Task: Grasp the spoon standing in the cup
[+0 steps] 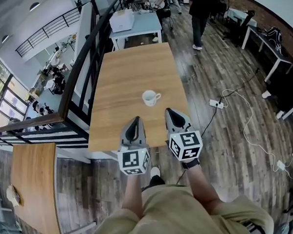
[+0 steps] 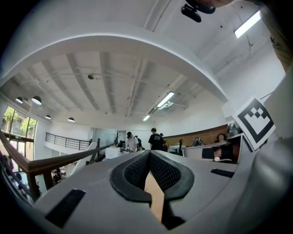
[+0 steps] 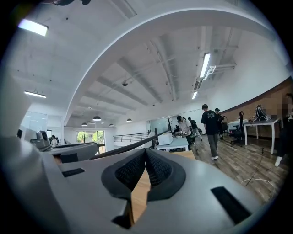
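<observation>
One cup [image 1: 151, 97] stands ahead, between left tongs [image 1: 135, 120] and right tongs [image 1: 169, 112].

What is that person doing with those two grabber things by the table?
A person stands at the near end of a wooden table with a gripper in each hand. The left gripper and the right gripper both hover over the table's near edge, jaws shut and empty. A white cup sits on the table just ahead of them, closer to the right gripper. Nothing touches the cup yet, and from here it is too small to tell what is in it.
</observation>
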`<state>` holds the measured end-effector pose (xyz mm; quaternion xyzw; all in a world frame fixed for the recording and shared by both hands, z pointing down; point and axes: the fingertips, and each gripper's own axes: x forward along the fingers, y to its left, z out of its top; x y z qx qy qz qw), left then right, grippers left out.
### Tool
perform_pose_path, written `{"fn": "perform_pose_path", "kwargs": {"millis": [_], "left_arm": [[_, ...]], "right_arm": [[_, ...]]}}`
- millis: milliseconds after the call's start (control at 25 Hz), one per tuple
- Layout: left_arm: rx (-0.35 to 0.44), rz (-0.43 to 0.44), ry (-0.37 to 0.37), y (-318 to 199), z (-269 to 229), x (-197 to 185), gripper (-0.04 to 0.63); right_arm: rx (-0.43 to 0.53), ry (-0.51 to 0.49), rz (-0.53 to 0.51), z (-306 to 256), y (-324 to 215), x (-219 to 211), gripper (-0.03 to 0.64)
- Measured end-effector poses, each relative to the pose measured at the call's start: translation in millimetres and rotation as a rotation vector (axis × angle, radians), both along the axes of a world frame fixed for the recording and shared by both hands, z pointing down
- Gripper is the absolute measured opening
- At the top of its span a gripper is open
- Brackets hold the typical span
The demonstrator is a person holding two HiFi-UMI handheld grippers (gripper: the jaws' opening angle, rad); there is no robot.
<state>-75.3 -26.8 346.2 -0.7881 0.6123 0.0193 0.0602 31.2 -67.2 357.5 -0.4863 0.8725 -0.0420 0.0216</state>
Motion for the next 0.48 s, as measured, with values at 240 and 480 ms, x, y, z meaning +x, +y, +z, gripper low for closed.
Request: {"fn": "perform_pose_path", "kwargs": {"millis": [240,480], "left_arm": [[-0.001,0.049,-0.038,-78,1,-27,0.002],[-0.024,0.096,-0.015,-135,15,-54,0.002]], "right_arm": [[0.003,0.015,0.046,-2,-72,-36,0.014],[0.000,0.037,0.078,13,-120,-63,0.014]]}}
